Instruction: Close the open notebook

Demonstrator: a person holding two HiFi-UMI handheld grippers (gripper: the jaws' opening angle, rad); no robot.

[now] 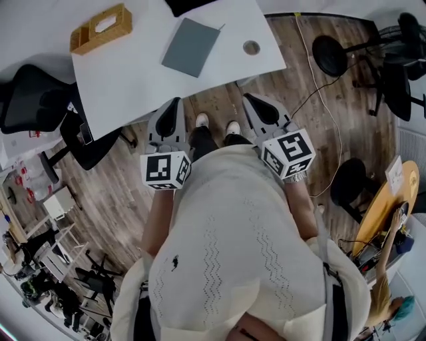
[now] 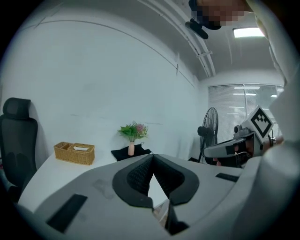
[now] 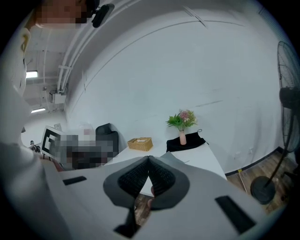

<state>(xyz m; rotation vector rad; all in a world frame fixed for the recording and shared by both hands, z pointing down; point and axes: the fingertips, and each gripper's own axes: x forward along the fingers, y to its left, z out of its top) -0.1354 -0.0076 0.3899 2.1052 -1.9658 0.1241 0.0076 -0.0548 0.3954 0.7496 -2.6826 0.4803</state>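
Note:
A grey notebook (image 1: 191, 46) lies flat on the white table (image 1: 133, 80) with its cover shut, as far as the head view shows. Both grippers are held close to the person's body, short of the table's near edge. My left gripper (image 1: 176, 103) points toward the table, its fingertips meeting with nothing between them (image 2: 152, 155). My right gripper (image 1: 250, 100) is beside it, also shut and empty (image 3: 149, 158). Neither touches the notebook.
A wicker basket (image 1: 101, 28) stands at the table's far left, a black cloth (image 1: 193, 5) and a vase of flowers (image 2: 132, 136) at the back. A black office chair (image 1: 33, 100) is on the left. Stools (image 1: 329, 54) and a fan (image 2: 208, 126) are on the right.

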